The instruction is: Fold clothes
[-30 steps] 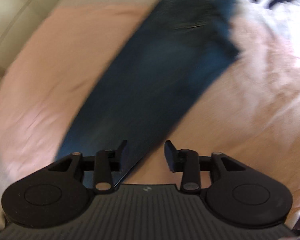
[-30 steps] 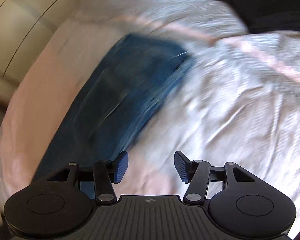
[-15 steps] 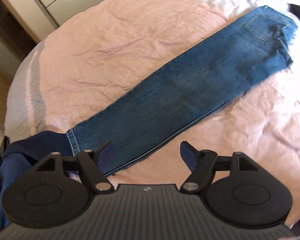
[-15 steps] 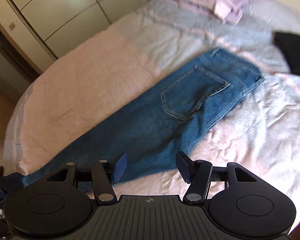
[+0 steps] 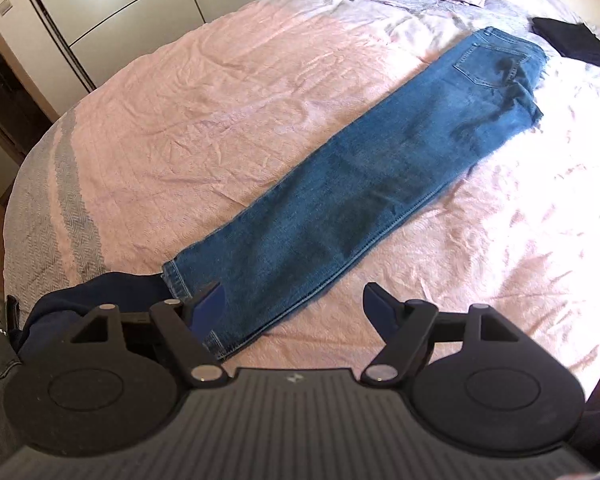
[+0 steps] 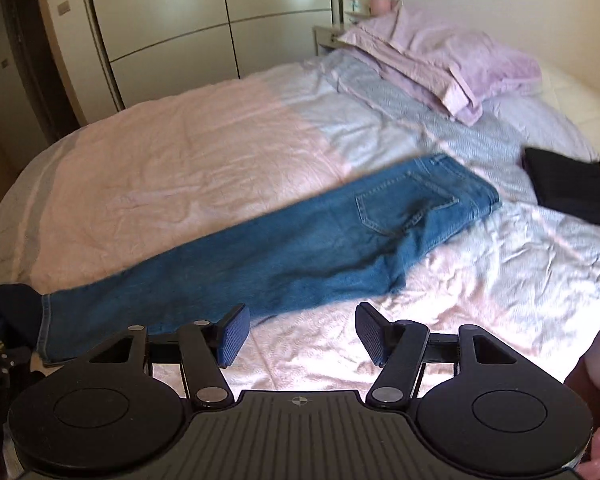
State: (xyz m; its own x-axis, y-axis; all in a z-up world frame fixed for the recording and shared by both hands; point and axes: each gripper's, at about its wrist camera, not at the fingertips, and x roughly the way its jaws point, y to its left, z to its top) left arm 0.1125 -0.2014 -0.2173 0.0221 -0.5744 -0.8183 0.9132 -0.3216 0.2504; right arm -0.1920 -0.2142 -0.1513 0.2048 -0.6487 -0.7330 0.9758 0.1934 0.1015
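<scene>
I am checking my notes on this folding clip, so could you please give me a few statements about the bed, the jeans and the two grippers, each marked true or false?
1. The jeans lie stretched out long on the bed. True.
2. The left gripper is shut on the jeans. False: its jaws stand open and hold nothing.
3. A back pocket of the jeans faces up. True.
4. The right gripper holds the waistband. False: it is open and empty, on the near side of the jeans.
5. A dark folded item lies on the bed beyond the waist end. True.
6. The jeans are folded into a square. False: they lie at full length.
</scene>
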